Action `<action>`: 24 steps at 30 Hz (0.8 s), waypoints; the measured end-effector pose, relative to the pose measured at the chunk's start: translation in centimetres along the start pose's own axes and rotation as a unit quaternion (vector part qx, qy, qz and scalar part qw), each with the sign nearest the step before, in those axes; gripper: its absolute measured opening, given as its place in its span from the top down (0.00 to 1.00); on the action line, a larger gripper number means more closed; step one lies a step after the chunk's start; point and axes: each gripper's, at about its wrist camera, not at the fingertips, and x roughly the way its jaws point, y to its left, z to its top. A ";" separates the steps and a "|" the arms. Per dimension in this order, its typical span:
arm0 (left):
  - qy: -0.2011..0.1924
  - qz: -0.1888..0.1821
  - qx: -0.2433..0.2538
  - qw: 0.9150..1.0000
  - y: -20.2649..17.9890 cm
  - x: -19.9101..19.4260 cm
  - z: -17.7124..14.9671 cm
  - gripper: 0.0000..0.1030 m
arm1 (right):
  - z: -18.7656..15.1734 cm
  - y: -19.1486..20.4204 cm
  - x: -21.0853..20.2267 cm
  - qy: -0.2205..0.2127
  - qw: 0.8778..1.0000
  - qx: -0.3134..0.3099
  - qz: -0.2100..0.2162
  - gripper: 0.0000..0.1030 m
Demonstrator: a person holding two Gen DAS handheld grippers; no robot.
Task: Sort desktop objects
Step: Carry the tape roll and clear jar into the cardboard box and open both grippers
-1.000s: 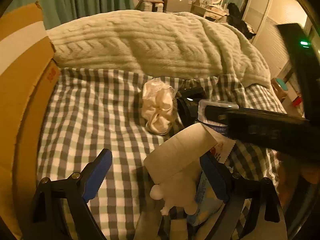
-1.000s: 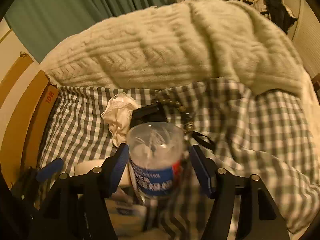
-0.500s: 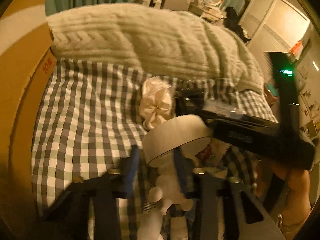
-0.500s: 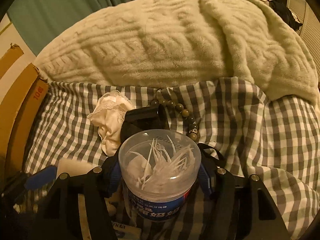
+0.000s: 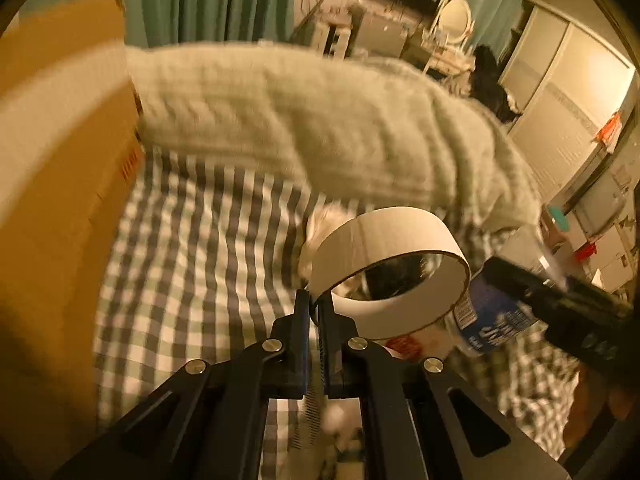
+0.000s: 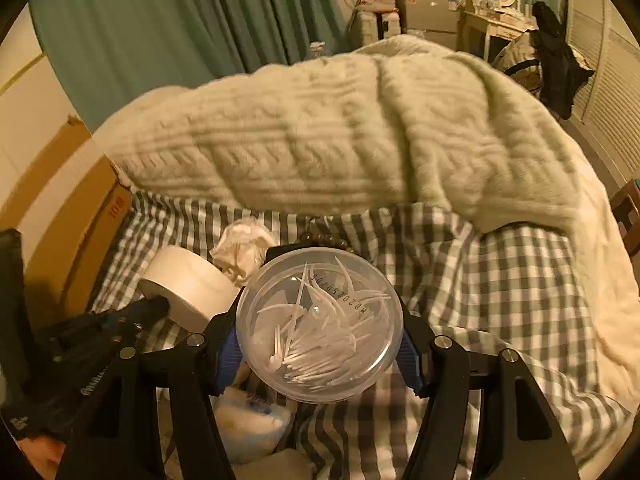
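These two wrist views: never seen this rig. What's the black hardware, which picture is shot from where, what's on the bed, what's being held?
There is no robot arm here. A person carries a two-finger gripper in each hand, and a fisheye camera on each one looks forward along its fingers.

The left wrist view shows the left gripper. Its jaws have just closed and now pinch the wall of a white tape roll.

The right wrist view shows the right gripper clamped on a clear tub of plastic picks, seen lid-on. The same roll appears at its left.

On the checked sheet lie a crumpled white cloth and a string of dark beads, with a knitted blanket behind and a cardboard box at the left edge.
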 end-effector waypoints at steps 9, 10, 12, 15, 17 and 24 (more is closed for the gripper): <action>-0.072 0.003 0.026 0.997 -1.9 -8.3 2.1 0.96 | 0.9 2.0 -6.0 -0.047 0.999 -0.018 -0.004 0.39; -0.079 0.005 0.027 0.997 -2.0 -9.1 2.3 0.96 | 1.1 2.4 -6.9 -0.053 0.998 -0.024 -0.004 0.39; -0.091 0.011 0.030 0.995 -2.0 -10.9 2.4 0.96 | 1.3 3.2 -8.7 -0.066 0.997 -0.031 -0.003 0.39; -0.112 0.016 0.029 0.993 -1.8 -13.4 3.2 0.96 | 1.6 4.7 -11.5 -0.085 0.995 -0.043 0.004 0.39; -0.126 0.023 0.024 0.991 -1.1 -15.2 3.8 0.96 | 1.7 5.9 -13.2 -0.097 0.994 -0.053 0.007 0.39; -0.169 0.053 0.004 0.984 3.3 -21.3 5.1 0.96 | 2.3 11.5 -17.6 -0.129 0.986 -0.099 0.026 0.39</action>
